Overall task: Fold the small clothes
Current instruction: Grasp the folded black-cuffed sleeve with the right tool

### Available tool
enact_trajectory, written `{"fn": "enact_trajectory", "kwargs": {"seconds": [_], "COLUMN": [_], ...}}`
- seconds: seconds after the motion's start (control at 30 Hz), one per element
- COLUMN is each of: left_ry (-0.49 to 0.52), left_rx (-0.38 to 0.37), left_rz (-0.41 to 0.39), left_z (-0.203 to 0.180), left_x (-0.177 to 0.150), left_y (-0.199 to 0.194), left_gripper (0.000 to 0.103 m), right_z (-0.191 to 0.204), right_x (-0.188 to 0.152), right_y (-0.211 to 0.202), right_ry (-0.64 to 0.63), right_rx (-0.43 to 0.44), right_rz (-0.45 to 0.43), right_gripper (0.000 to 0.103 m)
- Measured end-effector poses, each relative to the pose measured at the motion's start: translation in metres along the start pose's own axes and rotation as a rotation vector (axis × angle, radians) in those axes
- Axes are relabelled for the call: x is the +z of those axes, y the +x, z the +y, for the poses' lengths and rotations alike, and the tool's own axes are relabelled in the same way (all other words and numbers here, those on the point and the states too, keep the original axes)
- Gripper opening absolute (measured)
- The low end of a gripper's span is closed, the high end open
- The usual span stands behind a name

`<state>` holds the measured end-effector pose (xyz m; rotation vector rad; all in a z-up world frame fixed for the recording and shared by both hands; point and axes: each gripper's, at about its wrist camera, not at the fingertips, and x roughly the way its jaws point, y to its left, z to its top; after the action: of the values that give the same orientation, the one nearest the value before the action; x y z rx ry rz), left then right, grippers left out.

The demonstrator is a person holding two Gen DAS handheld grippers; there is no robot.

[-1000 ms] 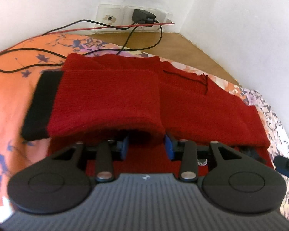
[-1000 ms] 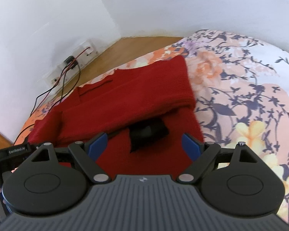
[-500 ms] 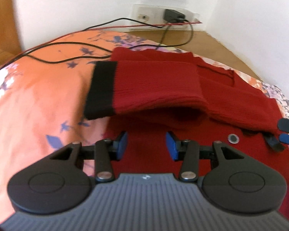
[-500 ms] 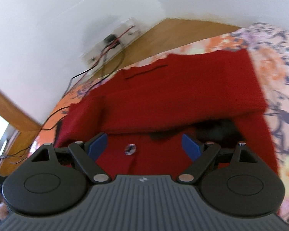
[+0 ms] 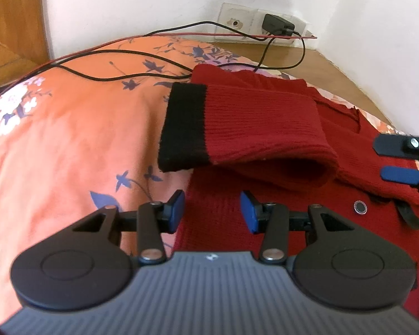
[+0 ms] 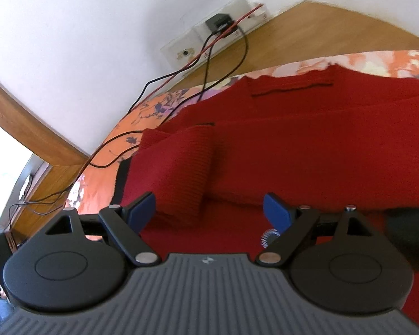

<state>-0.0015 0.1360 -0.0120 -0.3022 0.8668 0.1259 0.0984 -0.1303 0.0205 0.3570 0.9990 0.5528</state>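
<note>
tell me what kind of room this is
Probably a bedroom in a home. A red knitted sweater lies on a floral bedsheet over a soft, bed-like surface, set in a corner of white walls, with a charger plugged into a low wall socket.

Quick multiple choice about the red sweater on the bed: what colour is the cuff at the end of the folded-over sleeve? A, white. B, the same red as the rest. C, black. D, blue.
C: in the left wrist view the sleeve folded across the red sweater ends in a black cuff that lies over the orange flowered bedsheet.
</note>
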Motion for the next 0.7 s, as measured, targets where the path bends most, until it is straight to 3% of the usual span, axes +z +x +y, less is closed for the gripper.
{"fn": "enact_trajectory", "kwargs": {"seconds": [0.27, 0.4, 0.53, 0.57, 0.6, 0.67, 0.7], "left_ry": [-0.035, -0.052, -0.08, -0.083, -0.082, -0.078, -0.076], "left_rx": [-0.031, -0.041, -0.067, -0.071, -0.073, -0.074, -0.075], "left_rz": [-0.007, -0.01, 0.003, 0.002, -0.001, -0.008, -0.008], "left_z": [0.014, 0.021, 0.028, 0.029, 0.03, 0.031, 0.031], "left_x": [0.003, 0.002, 0.002, 0.002, 0.002, 0.004, 0.005], "left_y": [0.005, 0.006, 0.01, 0.011, 0.011, 0.013, 0.015], "left_gripper": [0.046, 0.046, 0.046, 0.046, 0.046, 0.046, 0.046], "right_z": [0.008, 0.014, 0.02, 0.02, 0.021, 0.025, 0.026], "right_x": [0.014, 0.015, 0.013, 0.012, 0.011, 0.01, 0.011], "right_y": [0.047, 0.067, 0.086, 0.09, 0.092, 0.093, 0.091], "right_ry": [0.124, 0.129, 0.123, 0.132, 0.133, 0.109, 0.102], "right_rx": [0.049, 0.048, 0.101, 0.113, 0.116, 0.113, 0.122], "right_rz": [0.078, 0.128, 0.168, 0.178, 0.179, 0.158, 0.146], "right_gripper": [0.089, 0.089, 0.087, 0.081, 0.061, 0.032, 0.025]}}
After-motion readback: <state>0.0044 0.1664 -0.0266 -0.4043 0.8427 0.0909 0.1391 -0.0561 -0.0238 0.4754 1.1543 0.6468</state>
